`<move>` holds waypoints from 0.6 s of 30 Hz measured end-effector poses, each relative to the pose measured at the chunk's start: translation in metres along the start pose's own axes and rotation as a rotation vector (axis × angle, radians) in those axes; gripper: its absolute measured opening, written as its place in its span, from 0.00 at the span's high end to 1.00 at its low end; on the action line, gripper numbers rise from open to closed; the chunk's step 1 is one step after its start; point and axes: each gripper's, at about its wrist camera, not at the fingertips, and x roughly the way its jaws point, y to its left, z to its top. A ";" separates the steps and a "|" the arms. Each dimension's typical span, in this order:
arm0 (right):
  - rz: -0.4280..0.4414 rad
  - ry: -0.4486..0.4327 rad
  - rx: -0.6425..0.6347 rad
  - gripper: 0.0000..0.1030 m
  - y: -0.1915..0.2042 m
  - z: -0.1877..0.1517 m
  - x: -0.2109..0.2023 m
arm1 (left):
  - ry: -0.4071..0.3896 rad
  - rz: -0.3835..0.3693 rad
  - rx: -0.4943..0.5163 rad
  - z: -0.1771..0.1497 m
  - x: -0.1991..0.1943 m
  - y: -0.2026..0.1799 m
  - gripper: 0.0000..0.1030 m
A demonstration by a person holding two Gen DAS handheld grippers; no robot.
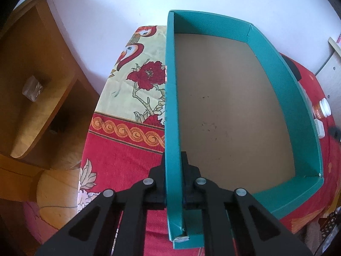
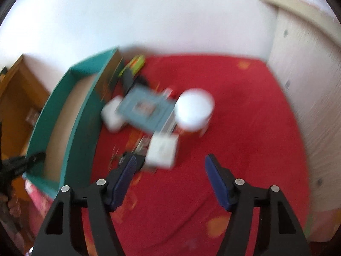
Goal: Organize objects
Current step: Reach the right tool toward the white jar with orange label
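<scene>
A teal box with a bare brown floor stands on a red patterned cloth. My left gripper is shut on the box's near left wall, one finger outside, one inside. In the blurred right wrist view the same teal box lies at the left. Beside it sit a white-lidded jar, a blue-grey flat box, a small white box, another white box and a yellow-green item. My right gripper hangs open above the cloth, just short of the small white box, nothing between its fingers.
A wooden shelf unit stands left of the table, with a clear wrapped item on it. A pale cabinet rises at the right edge. A white wall backs the table. Red cloth lies bare right of the jar.
</scene>
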 end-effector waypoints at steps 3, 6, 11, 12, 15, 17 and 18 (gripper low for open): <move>-0.047 -0.051 -0.025 0.33 -0.002 0.020 0.000 | 0.004 0.010 0.004 -0.001 -0.003 -0.008 0.93; -0.073 -0.069 -0.076 0.33 0.004 0.033 0.009 | 0.008 0.013 0.005 0.000 -0.002 -0.009 0.93; -0.124 -0.083 -0.153 0.32 0.015 0.040 0.021 | -0.004 0.016 0.004 0.000 0.002 -0.009 0.93; -0.135 -0.084 -0.167 0.32 0.016 0.040 0.022 | -0.002 0.016 0.008 0.001 0.002 -0.008 0.93; -0.144 -0.088 -0.182 0.32 0.014 0.041 0.022 | -0.004 0.018 0.010 0.001 0.001 -0.009 0.93; -0.139 -0.085 -0.167 0.33 0.011 0.041 0.021 | -0.005 0.018 0.009 0.001 0.001 -0.009 0.93; -0.131 -0.087 -0.153 0.33 0.011 0.042 0.021 | -0.006 0.018 0.009 0.001 0.001 -0.009 0.93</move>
